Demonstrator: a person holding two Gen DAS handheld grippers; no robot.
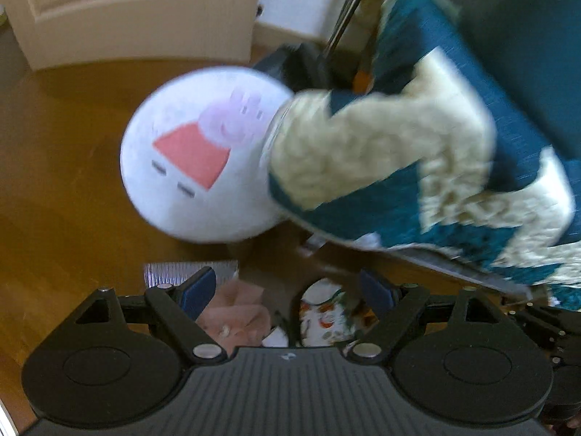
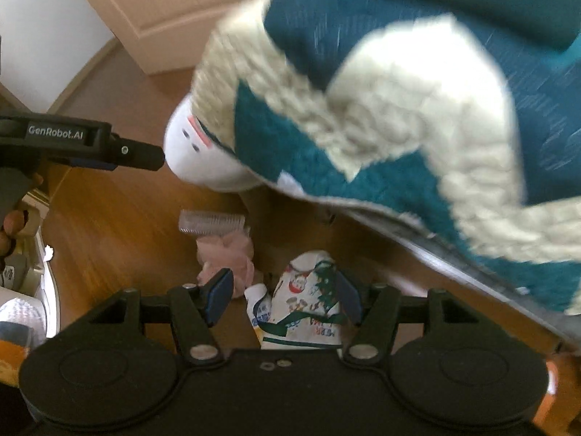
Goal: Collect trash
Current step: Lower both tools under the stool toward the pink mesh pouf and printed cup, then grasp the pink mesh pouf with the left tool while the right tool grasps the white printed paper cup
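Trash lies on the wooden floor: a white wrapper with Christmas print (image 2: 308,309), a small crumpled white packet (image 2: 259,305), a pink crumpled mesh puff (image 2: 227,258) and a clear ridged plastic piece (image 2: 210,221). My right gripper (image 2: 285,296) is open just above the floor, its fingers on either side of the Christmas wrapper. My left gripper (image 1: 287,290) is open and empty above the same pile; the wrapper (image 1: 323,312) and the pink puff (image 1: 236,309) show between its fingers. The left gripper's side also shows at the left of the right wrist view.
A teal and cream quilt (image 2: 399,127) hangs over a bed edge at the right, above the trash. A white ball with a cartoon pig (image 1: 203,167) sits on the floor by it. A cream door (image 1: 127,11) stands beyond. A white container (image 2: 40,290) is at the far left.
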